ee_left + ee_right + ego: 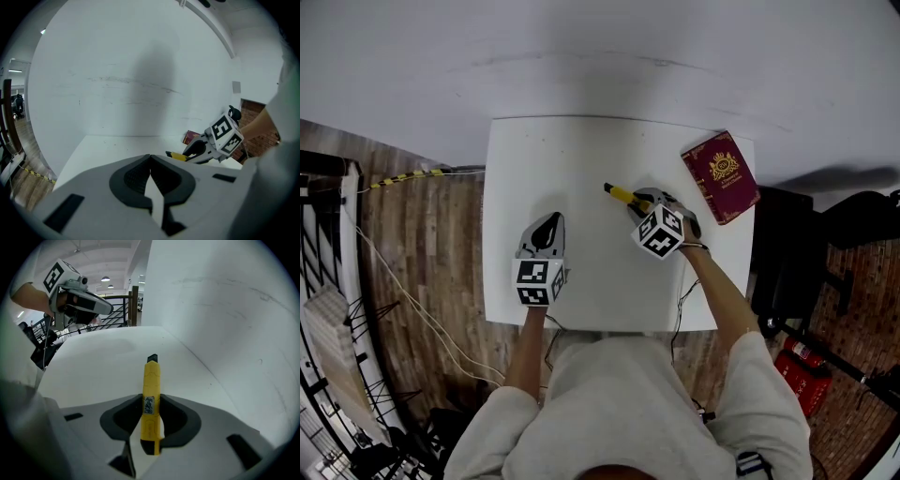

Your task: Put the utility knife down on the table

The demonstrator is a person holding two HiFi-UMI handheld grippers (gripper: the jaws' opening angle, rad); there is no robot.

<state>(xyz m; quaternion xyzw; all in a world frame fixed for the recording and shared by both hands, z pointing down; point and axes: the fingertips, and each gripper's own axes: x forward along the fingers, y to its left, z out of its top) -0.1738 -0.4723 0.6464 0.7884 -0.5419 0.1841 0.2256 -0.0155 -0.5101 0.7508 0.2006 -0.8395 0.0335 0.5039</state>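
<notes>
A yellow utility knife [151, 404] with a black tip sits clamped between the jaws of my right gripper [151, 416], its tip pointing out over the white table [103, 366]. In the head view the knife [623, 195] sticks out up and to the left of the right gripper [645, 204], above the table's right half. My left gripper [546, 234] rests over the table's left front part with its jaws closed together and nothing between them. From the left gripper view the knife [177, 156] and the right gripper [201, 150] appear at the right.
A dark red book [721, 175] lies at the table's far right corner. A white wall [581, 56] rises right behind the table. Wooden floor, cables and a black railing [328, 216] lie to the left; dark equipment stands at the right.
</notes>
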